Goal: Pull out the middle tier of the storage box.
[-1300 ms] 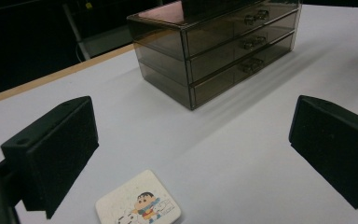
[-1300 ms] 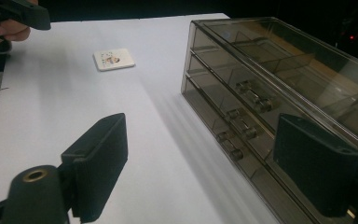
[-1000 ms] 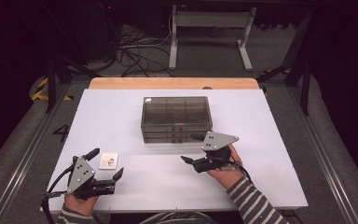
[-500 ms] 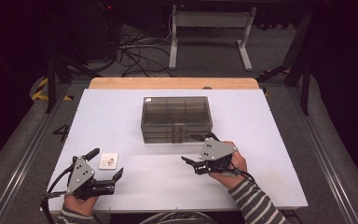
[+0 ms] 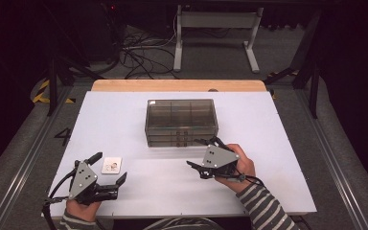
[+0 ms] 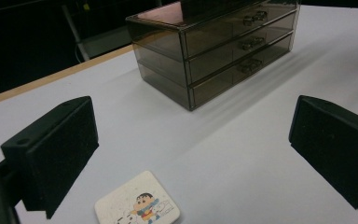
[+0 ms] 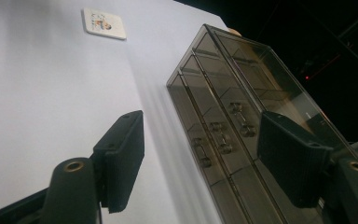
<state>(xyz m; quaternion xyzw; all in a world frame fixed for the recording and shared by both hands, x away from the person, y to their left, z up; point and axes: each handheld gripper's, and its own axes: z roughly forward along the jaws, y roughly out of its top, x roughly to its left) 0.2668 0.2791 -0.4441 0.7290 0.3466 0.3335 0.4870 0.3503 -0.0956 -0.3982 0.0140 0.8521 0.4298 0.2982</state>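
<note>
Now the right gripper (image 5: 201, 154), jaws narrowing with nothing between, faces the smoky clear-plastic drawer box (image 5: 181, 121); left gripper (image 5: 109, 169) gapes wide by the square cartoon-printed coaster (image 5: 111, 165).

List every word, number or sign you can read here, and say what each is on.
"4": dark numeral on the grey floor left of the table.
Coaster: a cartoon figure, no readable words.
Drawer box: no label to be seen.
</note>
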